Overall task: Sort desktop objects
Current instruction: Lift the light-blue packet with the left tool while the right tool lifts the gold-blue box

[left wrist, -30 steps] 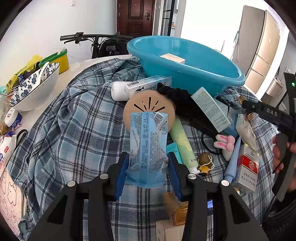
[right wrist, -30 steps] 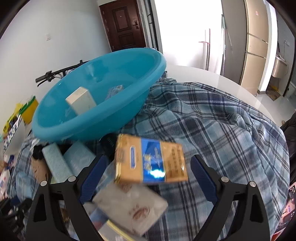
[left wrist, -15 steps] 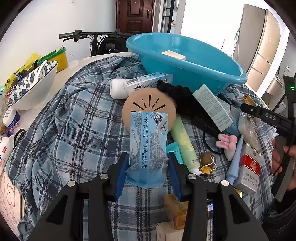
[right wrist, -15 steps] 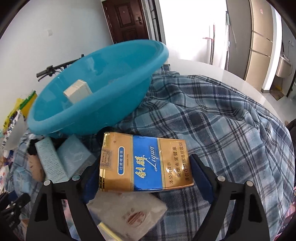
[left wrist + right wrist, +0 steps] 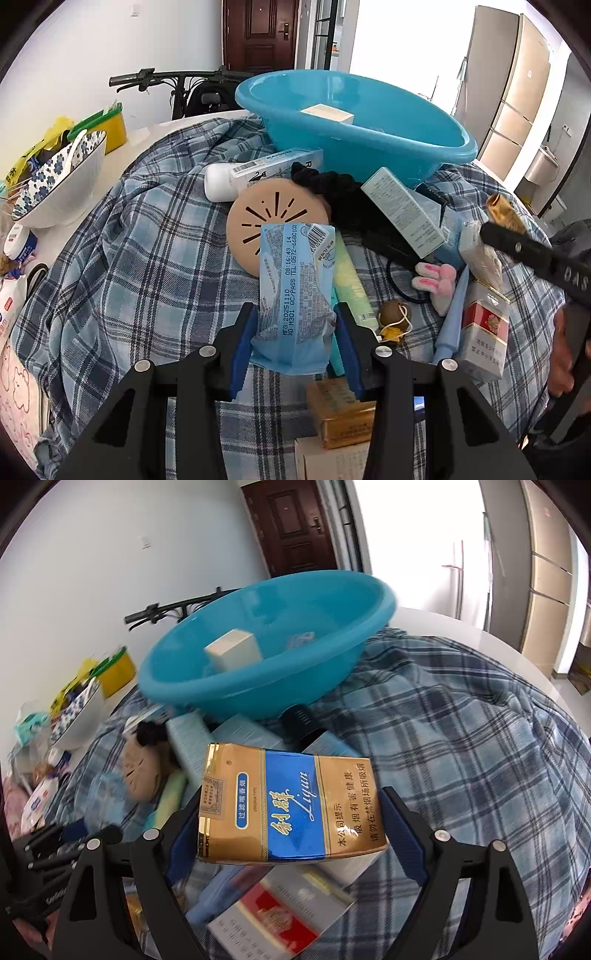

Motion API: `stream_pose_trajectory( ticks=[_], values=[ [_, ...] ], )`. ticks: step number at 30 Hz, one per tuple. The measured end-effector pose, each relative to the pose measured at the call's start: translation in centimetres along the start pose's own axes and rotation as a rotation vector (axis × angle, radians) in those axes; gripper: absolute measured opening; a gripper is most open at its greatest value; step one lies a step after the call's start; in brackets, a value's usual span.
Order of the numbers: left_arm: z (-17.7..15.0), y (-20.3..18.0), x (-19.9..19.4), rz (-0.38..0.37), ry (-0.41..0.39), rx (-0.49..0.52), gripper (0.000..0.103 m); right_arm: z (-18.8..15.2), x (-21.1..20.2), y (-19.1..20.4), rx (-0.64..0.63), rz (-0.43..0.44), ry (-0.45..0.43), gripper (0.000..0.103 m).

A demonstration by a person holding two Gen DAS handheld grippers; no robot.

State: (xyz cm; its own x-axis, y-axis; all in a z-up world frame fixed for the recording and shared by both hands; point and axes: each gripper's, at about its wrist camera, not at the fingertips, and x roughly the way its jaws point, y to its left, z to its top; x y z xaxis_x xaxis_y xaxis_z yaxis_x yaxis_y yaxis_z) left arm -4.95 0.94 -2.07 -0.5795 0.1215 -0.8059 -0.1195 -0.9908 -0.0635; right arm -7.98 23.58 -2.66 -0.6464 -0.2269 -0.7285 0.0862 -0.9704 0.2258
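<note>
My left gripper (image 5: 293, 343) is shut on a light blue printed packet (image 5: 295, 280), which stands upright over the plaid cloth (image 5: 147, 258). My right gripper (image 5: 291, 830) is shut on a gold and blue cigarette pack (image 5: 288, 805). Its pads press on the pack's two short ends and hold it above the pile. The left wrist view shows one black finger (image 5: 517, 243) of the right gripper at the right, with the gold pack (image 5: 502, 210) at its tip. Beyond both stands a blue basin (image 5: 369, 155) (image 5: 258, 690) with a white box (image 5: 327, 112) (image 5: 232, 653) inside.
A red and white cigarette pack (image 5: 484, 332) (image 5: 280, 912) lies under the right gripper. A tan round disc (image 5: 273, 218), a white tube (image 5: 251, 173), a black scrunchie (image 5: 332, 184), a green tube (image 5: 351, 288) and small boxes crowd the cloth. A patterned bowl (image 5: 55, 181) sits far left.
The right gripper's jaws closed on the gold and blue pack and lifted it off the pile, and that view swung round. The left gripper kept still with its packet.
</note>
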Motion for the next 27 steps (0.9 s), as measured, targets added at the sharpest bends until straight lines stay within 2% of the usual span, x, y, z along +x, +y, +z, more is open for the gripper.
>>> stream_pose_trajectory(
  ticks=[9, 27],
  values=[
    [-0.2, -0.4, -0.5, 0.003, -0.010, 0.008, 0.045, -2.0, -0.1, 2.0, -0.054, 0.037, 0.030, 0.087],
    [-0.3, -0.6, -0.7, 0.005, -0.009, 0.010, 0.045, -2.4, 0.0, 1.4, -0.035, 0.034, 0.038, 0.087]
  ],
)
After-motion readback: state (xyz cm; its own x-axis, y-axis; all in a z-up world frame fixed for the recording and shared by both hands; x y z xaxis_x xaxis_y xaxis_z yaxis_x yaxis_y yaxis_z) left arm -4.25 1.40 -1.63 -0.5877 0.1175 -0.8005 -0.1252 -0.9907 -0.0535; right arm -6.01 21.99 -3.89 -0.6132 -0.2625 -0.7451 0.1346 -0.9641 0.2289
